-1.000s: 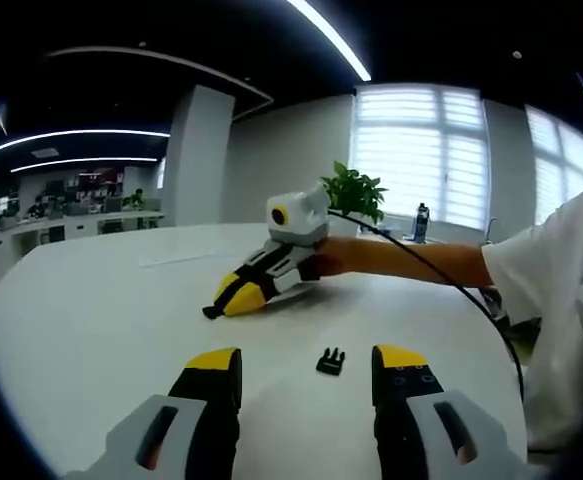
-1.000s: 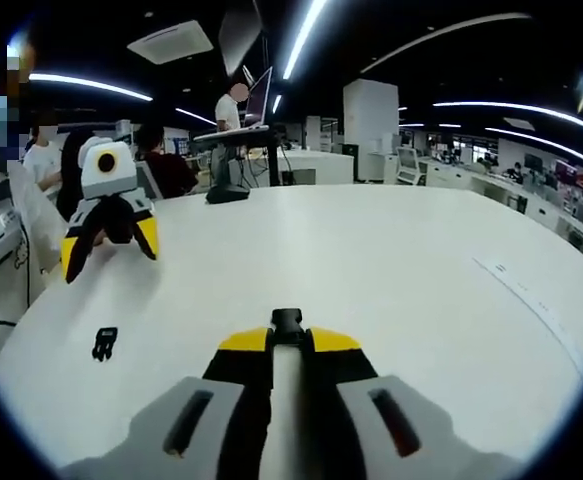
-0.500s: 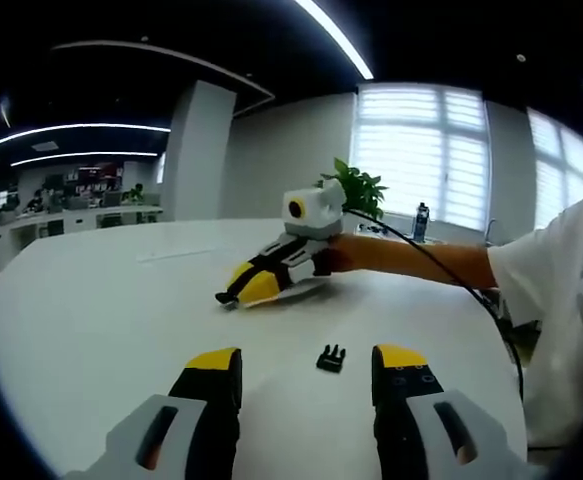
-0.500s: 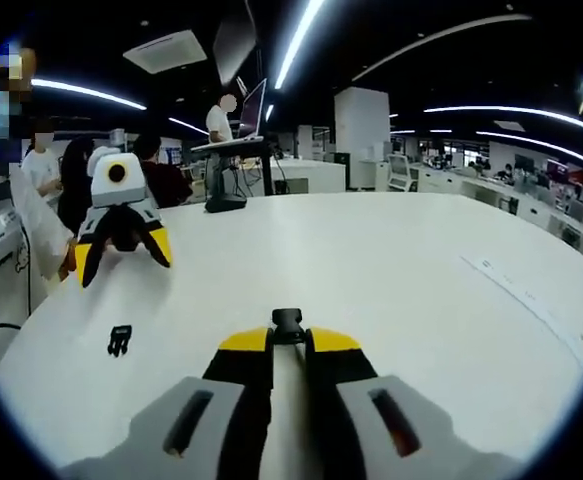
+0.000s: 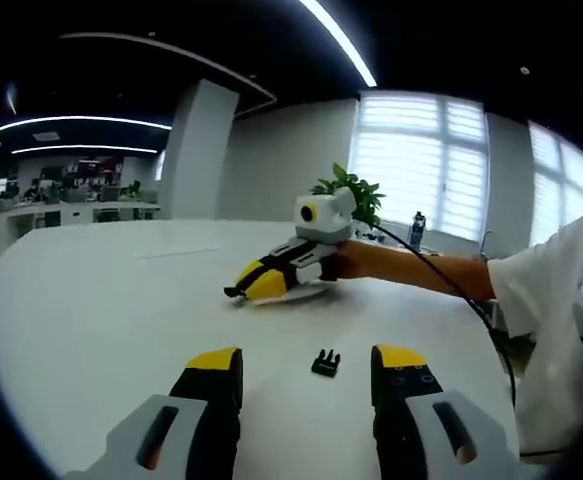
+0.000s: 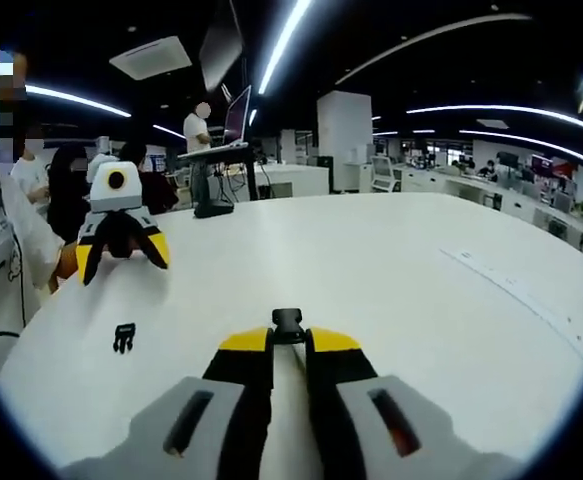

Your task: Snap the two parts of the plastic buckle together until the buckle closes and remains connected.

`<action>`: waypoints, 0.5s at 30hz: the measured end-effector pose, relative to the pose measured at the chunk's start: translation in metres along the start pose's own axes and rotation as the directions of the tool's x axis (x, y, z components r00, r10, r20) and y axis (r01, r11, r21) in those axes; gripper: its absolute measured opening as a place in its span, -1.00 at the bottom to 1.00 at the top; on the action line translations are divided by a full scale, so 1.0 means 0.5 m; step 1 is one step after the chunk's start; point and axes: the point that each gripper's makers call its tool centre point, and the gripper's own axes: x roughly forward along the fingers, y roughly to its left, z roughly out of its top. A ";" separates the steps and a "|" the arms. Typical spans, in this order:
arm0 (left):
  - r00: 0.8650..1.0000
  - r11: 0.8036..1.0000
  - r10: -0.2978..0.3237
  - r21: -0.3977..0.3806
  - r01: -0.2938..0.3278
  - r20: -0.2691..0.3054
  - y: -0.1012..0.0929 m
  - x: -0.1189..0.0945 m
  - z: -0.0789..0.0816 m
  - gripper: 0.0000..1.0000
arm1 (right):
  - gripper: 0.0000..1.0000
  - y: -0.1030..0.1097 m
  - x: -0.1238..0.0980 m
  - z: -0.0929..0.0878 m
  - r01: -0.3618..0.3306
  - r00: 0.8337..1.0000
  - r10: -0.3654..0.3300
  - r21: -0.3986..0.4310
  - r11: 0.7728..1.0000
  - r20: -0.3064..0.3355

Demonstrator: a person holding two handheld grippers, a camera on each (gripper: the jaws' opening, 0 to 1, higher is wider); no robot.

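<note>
A small black pronged buckle part (image 5: pixel 325 362) lies on the white table (image 5: pixel 91 340), just ahead of my left gripper (image 5: pixel 306 368) and between its two yellow-tipped jaws, which stand open and apart from it. My right gripper (image 6: pixel 288 340) is shut on the other black buckle part (image 6: pixel 288 321), whose end pokes out past the fingertips. In the left gripper view the right gripper (image 5: pixel 243 291) hangs low over the table farther off, carried by a bare forearm. In the right gripper view the loose buckle part (image 6: pixel 123 337) lies at the left, below the open left gripper (image 6: pixel 121 262).
A potted plant (image 5: pixel 351 190) and a dark bottle (image 5: pixel 416 227) stand at the table's far side by bright windows. A person's white sleeve (image 5: pixel 546 290) is at the right. Several people (image 6: pixel 196 135) and a raised monitor stand beyond the table (image 6: pixel 401 270). A thin strip (image 6: pixel 516 295) lies on it.
My right gripper, still shut on its buckle part, has drifted rightward and farther off in the left gripper view. The loose buckle part stays on the table; both cameras shifted slightly.
</note>
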 end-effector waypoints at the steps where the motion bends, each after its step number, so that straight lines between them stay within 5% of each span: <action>1: 1.000 1.000 -0.001 0.005 0.001 -0.003 -0.002 0.002 -0.002 0.04 | -0.77 0.000 -0.003 0.001 0.005 1.000 -0.005 0.001 1.000 0.004; 15: 0.999 0.997 -0.017 0.072 0.020 -0.045 -0.018 0.020 -0.016 0.04 | -0.77 0.041 -0.052 -0.003 0.017 1.000 -0.017 -0.020 1.000 0.014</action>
